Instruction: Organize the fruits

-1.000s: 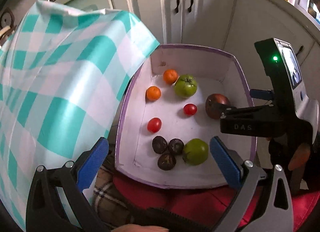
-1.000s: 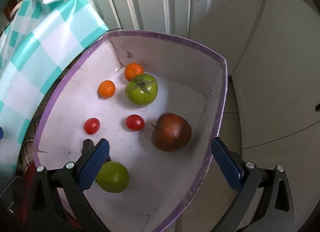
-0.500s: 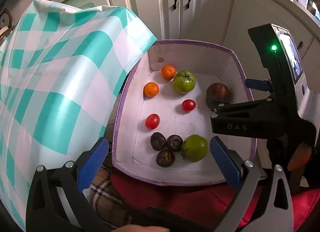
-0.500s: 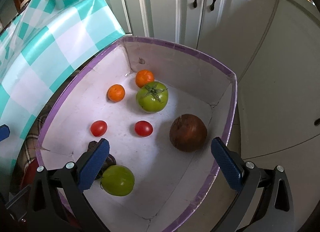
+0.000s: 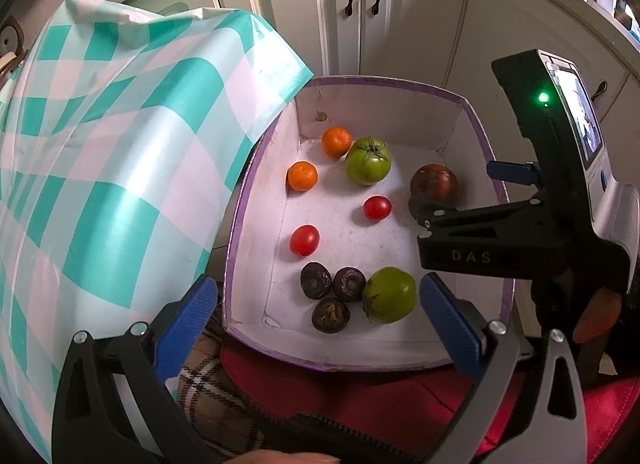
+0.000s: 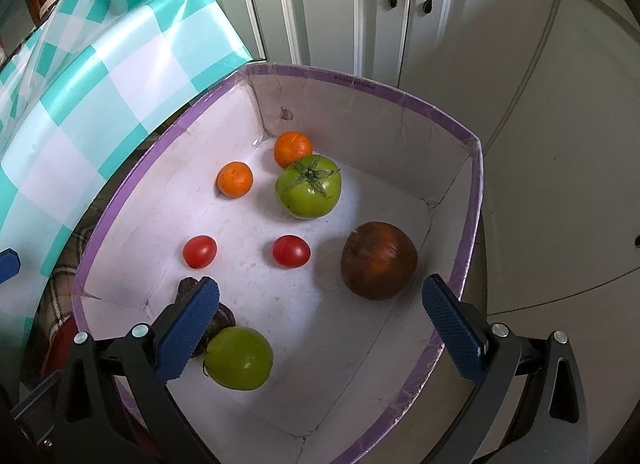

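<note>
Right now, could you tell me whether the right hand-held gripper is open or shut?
Open: the right hand-held gripper has its blue pads wide apart, holding nothing.

Left gripper point(image 5: 314, 324): jaws spread wide, nothing between them. Blue ribbed pads point(image 5: 186, 318) at lower left and lower right of left wrist view, black finger arms running down to bottom edge.

Right gripper point(image 6: 320, 324): jaws also wide apart, holding nothing. Blue pads point(image 6: 454, 328) at lower left and lower right of right wrist view.

In left wrist view, right gripper body at right side of frame, pointing toward left, green light lit on upper part. Fingertip of person's hand point(image 5: 598, 314) visible on handle, lower right.
</note>
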